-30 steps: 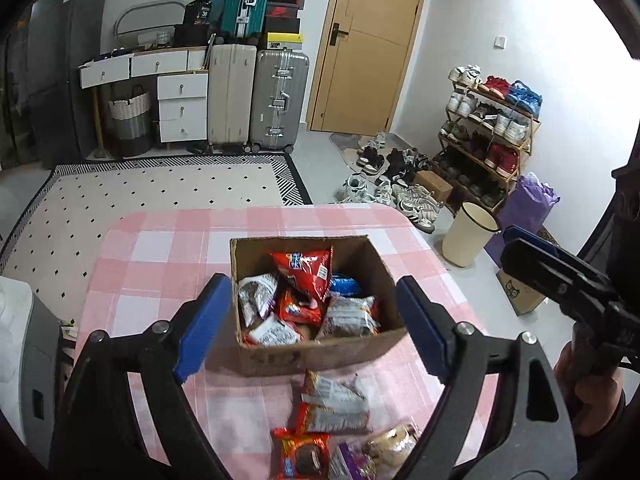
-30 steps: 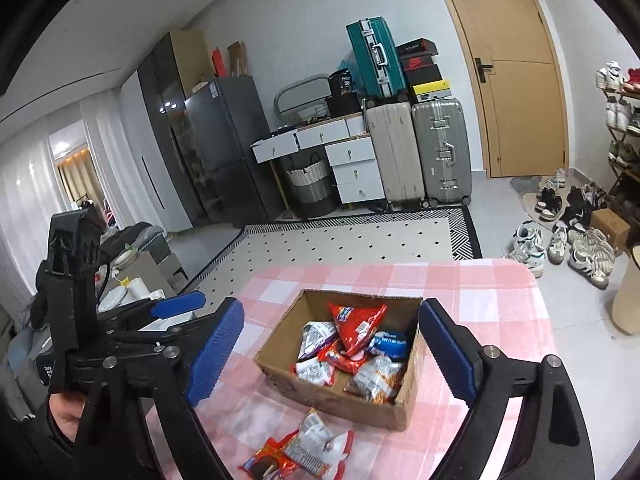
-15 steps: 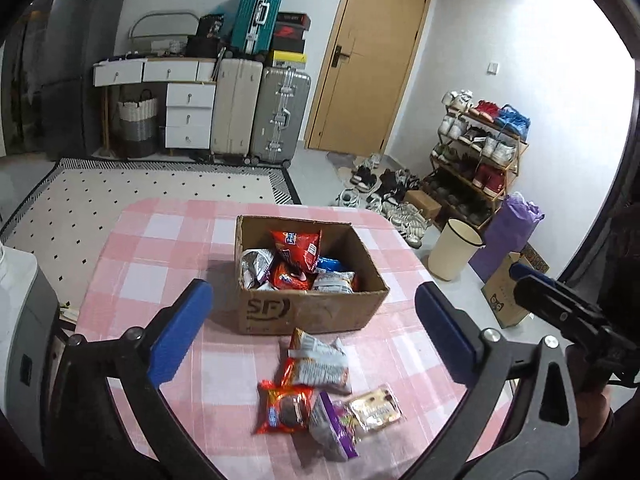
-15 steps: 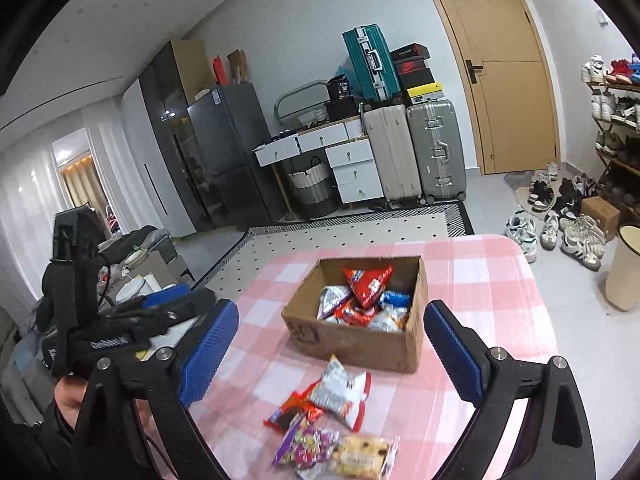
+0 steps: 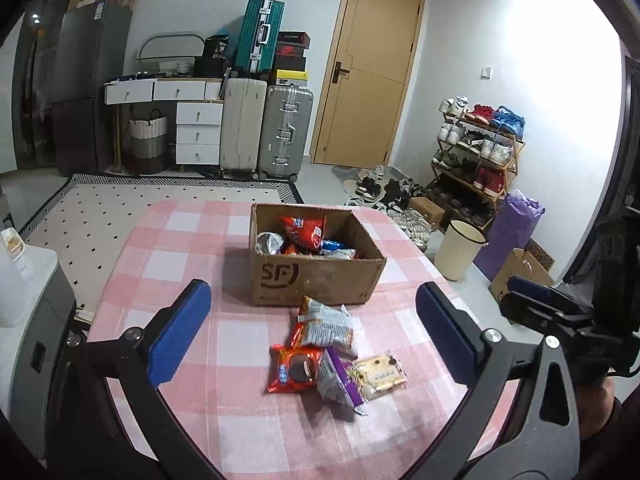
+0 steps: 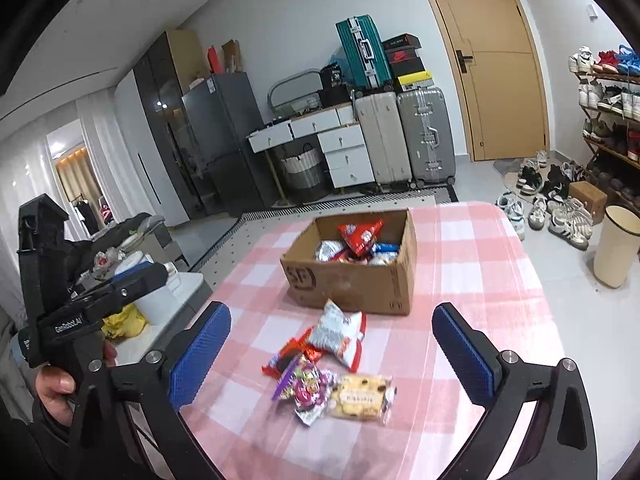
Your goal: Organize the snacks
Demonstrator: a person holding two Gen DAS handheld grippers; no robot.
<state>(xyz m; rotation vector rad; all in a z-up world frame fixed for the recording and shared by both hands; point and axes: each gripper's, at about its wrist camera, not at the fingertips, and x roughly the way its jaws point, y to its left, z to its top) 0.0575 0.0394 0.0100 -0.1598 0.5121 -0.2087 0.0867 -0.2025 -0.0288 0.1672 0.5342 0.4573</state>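
Observation:
An open cardboard box (image 5: 316,276) (image 6: 352,280) holding several snack packets stands mid-table on the pink checked cloth (image 5: 192,240). In front of it lie loose snacks: a white-and-red packet (image 5: 326,322) (image 6: 340,332), a red cookie packet (image 5: 294,368) (image 6: 292,356), a purple candy bag (image 5: 340,380) (image 6: 306,390) and a clear biscuit pack (image 5: 378,374) (image 6: 362,396). My left gripper (image 5: 314,344) is open and empty above the loose snacks. My right gripper (image 6: 330,352) is open and empty, also above them.
A cream bin (image 5: 458,250) and purple bag (image 5: 508,228) stand on the floor to the right, by a shoe rack (image 5: 476,152). Suitcases (image 5: 266,132) and drawers line the far wall. A white appliance (image 5: 24,288) stands left of the table.
Both grippers have pulled back from the box toward the table's near edge and risen. The loose snacks now show fully between the fingers. Both stay open.

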